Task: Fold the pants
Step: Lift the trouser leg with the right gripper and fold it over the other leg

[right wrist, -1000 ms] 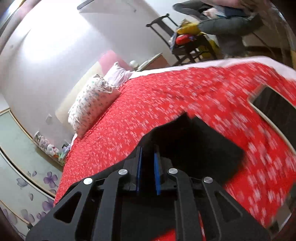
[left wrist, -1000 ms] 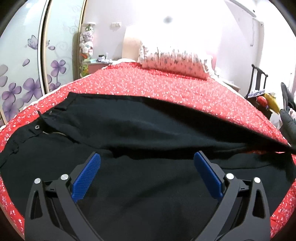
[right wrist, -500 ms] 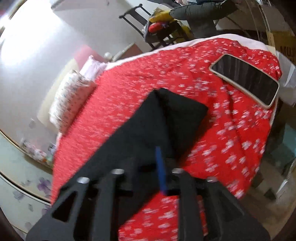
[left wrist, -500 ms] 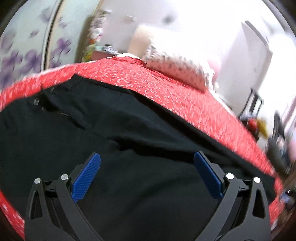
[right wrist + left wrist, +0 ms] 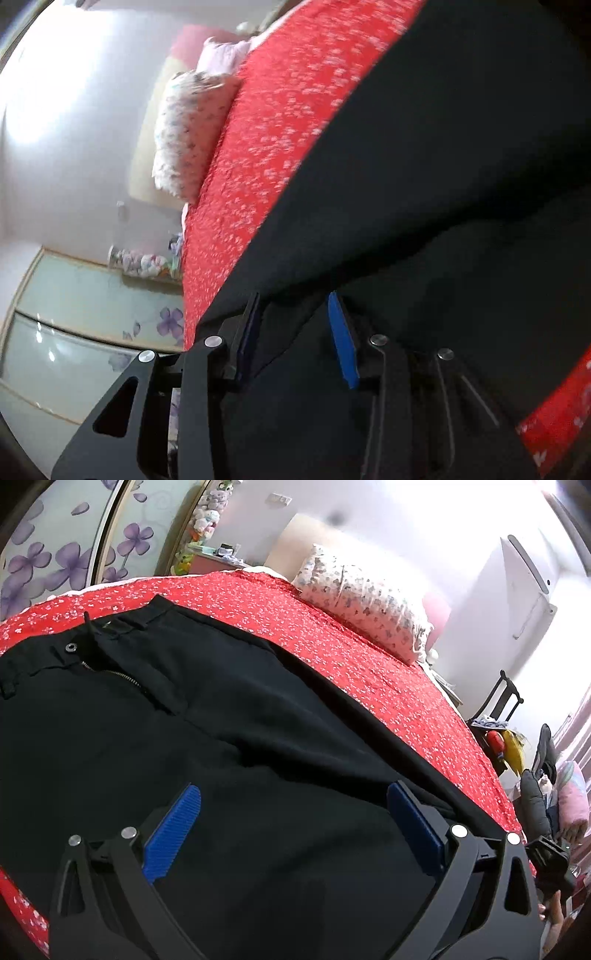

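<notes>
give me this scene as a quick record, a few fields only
surface: bed with red floral cover
garment: black pants spread on the bed, fly unzipped, waist at far left in the left view
left gripper: open, over the pants, nothing between its fingers
right gripper: partly open, cloth between its fingers, grip unclear
pillow: at the head of the bed

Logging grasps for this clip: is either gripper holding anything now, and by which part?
Neither. The left gripper is wide open above the black pants; the right gripper is also open, fabric lying loosely between its fingers.
</notes>
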A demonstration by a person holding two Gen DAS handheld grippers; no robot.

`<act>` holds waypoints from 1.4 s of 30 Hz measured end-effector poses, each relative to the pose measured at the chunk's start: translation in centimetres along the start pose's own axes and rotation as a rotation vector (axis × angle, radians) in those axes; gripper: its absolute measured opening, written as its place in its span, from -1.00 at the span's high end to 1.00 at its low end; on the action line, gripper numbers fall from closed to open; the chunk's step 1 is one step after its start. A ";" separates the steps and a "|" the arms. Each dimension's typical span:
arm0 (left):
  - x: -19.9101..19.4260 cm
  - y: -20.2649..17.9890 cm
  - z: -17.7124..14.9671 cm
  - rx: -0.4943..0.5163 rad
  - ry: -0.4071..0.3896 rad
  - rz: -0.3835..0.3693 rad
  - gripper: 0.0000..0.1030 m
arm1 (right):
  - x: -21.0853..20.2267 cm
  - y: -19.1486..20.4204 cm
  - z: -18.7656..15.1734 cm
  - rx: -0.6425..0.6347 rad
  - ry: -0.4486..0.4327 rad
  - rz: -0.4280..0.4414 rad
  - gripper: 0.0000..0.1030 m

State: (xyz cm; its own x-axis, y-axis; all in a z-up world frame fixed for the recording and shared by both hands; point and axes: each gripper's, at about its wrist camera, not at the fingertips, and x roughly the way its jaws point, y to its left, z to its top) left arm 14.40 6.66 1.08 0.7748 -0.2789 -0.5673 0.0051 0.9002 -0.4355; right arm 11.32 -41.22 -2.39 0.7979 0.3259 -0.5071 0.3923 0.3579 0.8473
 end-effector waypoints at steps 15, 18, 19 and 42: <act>0.6 0.2 -0.2 -0.004 0.023 -0.023 -0.96 | -3.0 -3.6 1.8 0.162 -0.140 0.049 0.39; 0.3 0.5 0.6 -0.026 0.021 -0.025 -0.96 | -2.8 -3.7 2.1 0.186 -0.145 0.050 0.39; 0.3 0.7 1.1 -0.036 0.024 -0.030 -0.96 | -2.7 -3.7 2.3 0.181 -0.153 0.044 0.39; 19.3 0.0 17.5 -0.170 0.350 0.176 -0.65 | -6.9 -4.2 4.5 0.066 -0.210 0.063 0.92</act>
State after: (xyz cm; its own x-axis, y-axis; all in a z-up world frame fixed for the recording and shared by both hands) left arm 40.40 7.09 2.38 0.4931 -0.2493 -0.8335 -0.2351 0.8842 -0.4036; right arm 6.28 -48.91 -1.74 0.8969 0.1535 -0.4146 0.3622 0.2826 0.8882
